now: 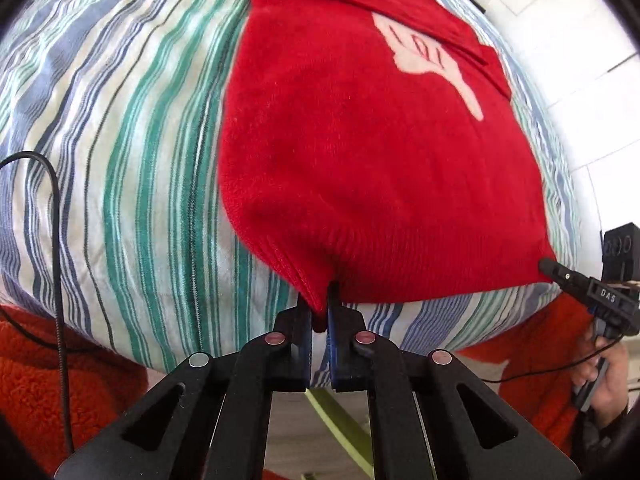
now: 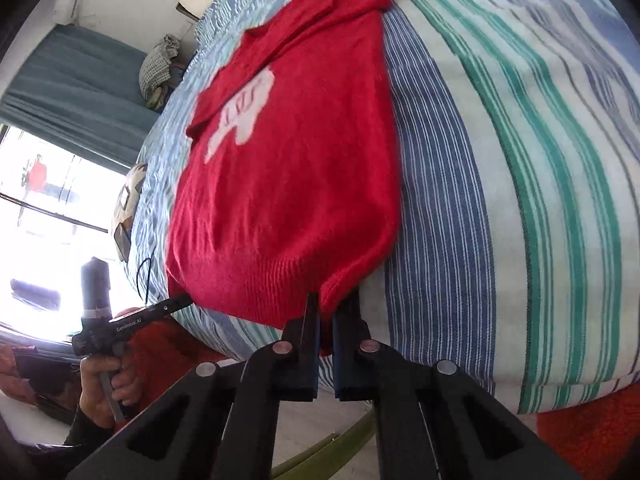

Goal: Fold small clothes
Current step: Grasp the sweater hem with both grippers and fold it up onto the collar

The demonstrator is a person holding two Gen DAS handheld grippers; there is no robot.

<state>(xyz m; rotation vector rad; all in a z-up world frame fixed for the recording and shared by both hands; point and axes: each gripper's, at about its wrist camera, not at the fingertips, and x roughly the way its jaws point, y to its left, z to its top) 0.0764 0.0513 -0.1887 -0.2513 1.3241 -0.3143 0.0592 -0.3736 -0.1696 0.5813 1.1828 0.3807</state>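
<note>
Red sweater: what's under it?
The red sweater lies on a striped bedsheet, which shows all around it. Left gripper and right gripper each pinch a hem corner. Whatever lies beneath the knit's middle is covered.

Wrist cams close, angled down, both on sweater (image 1: 360, 168)

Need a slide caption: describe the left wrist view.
Left gripper and right gripper pinch the hem corners of a red sweater on a striped bed.
</note>
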